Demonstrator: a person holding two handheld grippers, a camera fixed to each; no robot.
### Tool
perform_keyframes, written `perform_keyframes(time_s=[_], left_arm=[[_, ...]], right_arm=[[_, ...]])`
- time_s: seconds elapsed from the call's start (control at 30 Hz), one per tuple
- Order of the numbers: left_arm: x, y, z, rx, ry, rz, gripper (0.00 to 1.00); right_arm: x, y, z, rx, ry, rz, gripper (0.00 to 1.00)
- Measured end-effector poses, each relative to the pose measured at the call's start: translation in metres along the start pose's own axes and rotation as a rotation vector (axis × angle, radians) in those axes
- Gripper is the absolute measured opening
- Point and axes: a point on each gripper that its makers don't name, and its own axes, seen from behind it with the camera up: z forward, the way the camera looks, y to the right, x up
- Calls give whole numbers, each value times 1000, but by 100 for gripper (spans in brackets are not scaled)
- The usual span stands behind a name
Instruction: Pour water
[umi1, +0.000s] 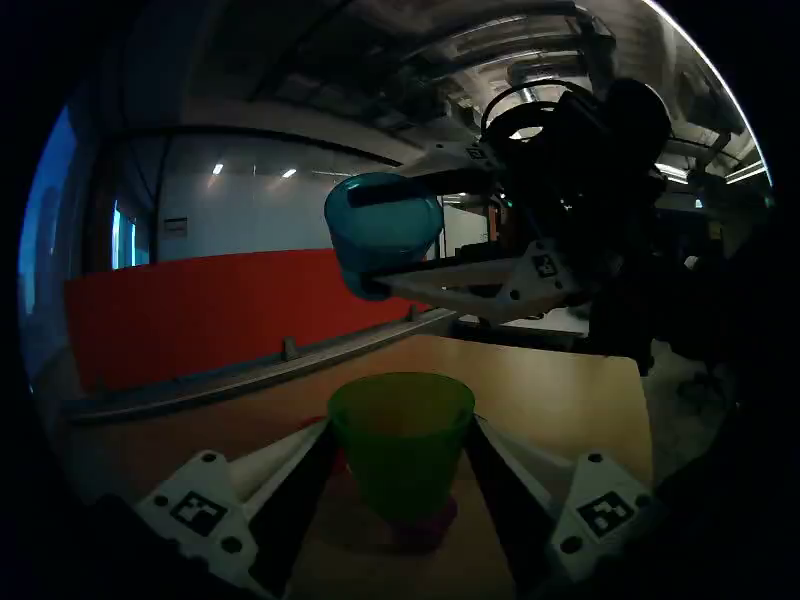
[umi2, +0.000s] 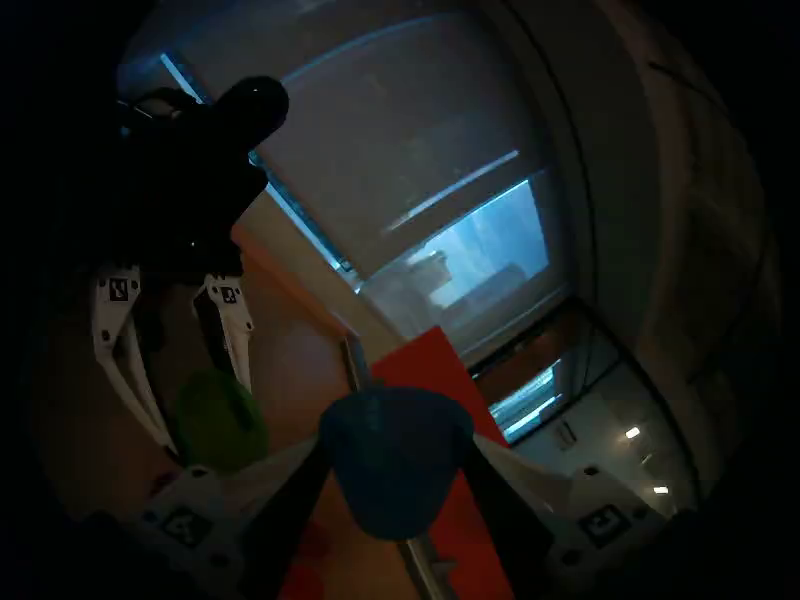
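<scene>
A green cup (umi1: 402, 447) stands upright between the fingers of my left gripper (umi1: 400, 470), which is shut on it just above the wooden table (umi1: 560, 390). Above it, a blue cup (umi1: 380, 230) hangs tipped on its side, its mouth facing left, held by my right gripper (umi1: 400, 235). In the right gripper view the blue cup (umi2: 393, 470) sits clamped between my right gripper's (umi2: 395, 480) fingers, and the green cup (umi2: 218, 418) shows at the lower left in the left gripper (umi2: 195, 400). No water is visible in the dim light.
A red partition panel (umi1: 220, 310) and a grey rail (umi1: 250, 370) run along the table's far edge. The table's right edge (umi1: 640, 420) drops off to dark floor. Glass walls and ceiling lights lie beyond.
</scene>
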Motion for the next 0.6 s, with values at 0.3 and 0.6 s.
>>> perform_keyframes(time_s=[0.3, 0.6], left_arm=[[2, 2, 3, -9, 6, -1, 85], [3, 3, 5, -10, 9, 0, 85]], right_arm=[[2, 1, 3, -6, -7, -64, 89], [2, 4, 4, -15, -16, -103, 89]])
